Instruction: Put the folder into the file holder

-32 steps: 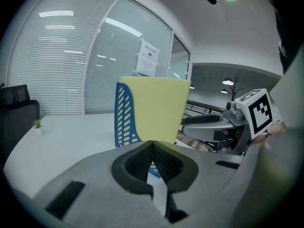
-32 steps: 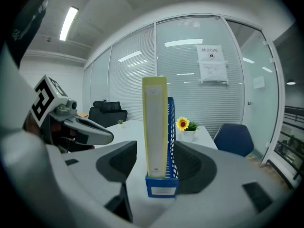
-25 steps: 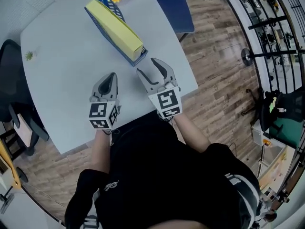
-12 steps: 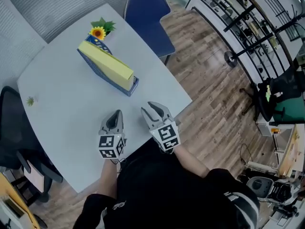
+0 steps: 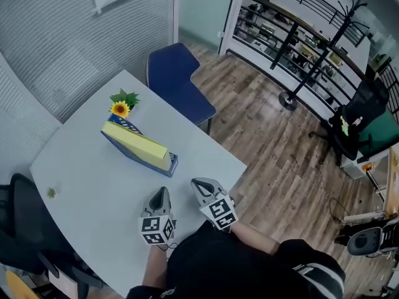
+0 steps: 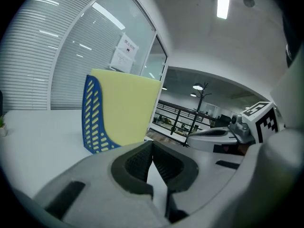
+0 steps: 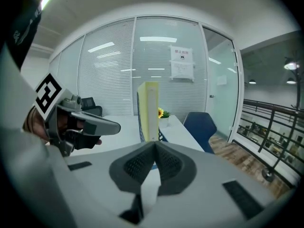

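Jaws clenched empty on left gripper (image 5: 161,193) and just-closed right gripper (image 5: 201,183), with folder (image 5: 138,143) ahead in file holder (image 5: 172,163), near end toward both.

Head view looked steeply down from high above the worktop (image 5: 93,185); both gripper views sat low, sharing the yellow folder (image 6: 126,106) ahead.

Yellow folder (image 5: 136,143) sits in blue file holder (image 5: 144,161) on white desk (image 5: 87,185), sunflower (image 5: 120,108) just beyond (blue chair (image 5: 174,80) behind). Left gripper (image 5: 161,193), right gripper (image 5: 199,184) side by side near desk edge; right jaws just closed, empty.
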The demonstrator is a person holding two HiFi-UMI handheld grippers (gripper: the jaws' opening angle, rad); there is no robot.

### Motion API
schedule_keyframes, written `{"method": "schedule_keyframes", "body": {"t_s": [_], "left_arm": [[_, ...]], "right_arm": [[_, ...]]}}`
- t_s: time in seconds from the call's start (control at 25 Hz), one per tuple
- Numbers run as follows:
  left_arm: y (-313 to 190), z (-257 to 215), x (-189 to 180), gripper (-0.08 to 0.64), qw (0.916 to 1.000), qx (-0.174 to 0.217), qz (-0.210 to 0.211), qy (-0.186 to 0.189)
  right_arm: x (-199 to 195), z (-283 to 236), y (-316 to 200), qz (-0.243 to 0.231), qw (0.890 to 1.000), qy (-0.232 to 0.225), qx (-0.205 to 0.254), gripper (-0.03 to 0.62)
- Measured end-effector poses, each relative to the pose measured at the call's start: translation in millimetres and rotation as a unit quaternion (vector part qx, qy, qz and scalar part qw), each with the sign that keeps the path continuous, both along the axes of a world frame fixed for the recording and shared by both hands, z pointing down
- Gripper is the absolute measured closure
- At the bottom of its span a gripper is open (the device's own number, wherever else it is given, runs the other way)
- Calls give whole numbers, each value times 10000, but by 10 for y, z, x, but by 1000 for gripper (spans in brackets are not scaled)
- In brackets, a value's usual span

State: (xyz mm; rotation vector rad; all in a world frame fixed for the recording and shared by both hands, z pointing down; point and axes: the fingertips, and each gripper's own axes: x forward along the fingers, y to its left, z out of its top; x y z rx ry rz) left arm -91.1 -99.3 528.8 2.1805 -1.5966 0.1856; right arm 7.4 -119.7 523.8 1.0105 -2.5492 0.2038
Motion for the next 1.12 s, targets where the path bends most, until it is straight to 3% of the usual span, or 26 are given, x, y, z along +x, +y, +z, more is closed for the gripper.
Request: {"method": "schedule_keyframes", "body": {"t_s": [0.28,0.68,0.84,1.12], "left_arm": [[-238,-319,-172,560,9992,373,-131,-68],[-278,-914,-481,560,9931,989,-627,-67],[-315,-1122,-532,560,9892,1246,-731,-237],[-418,-1167,-544,560,9862,1371,-833,-409]], "right_arm": [[-81,-417,-265,80,9982,-526,261,588],[-40,-996,-558,257,9934,-669,897,588],[-38,-1214,-624,270,9900,-805,1123,588],[-76,-1322,-687,216,9872,-761,1386,588]]}}
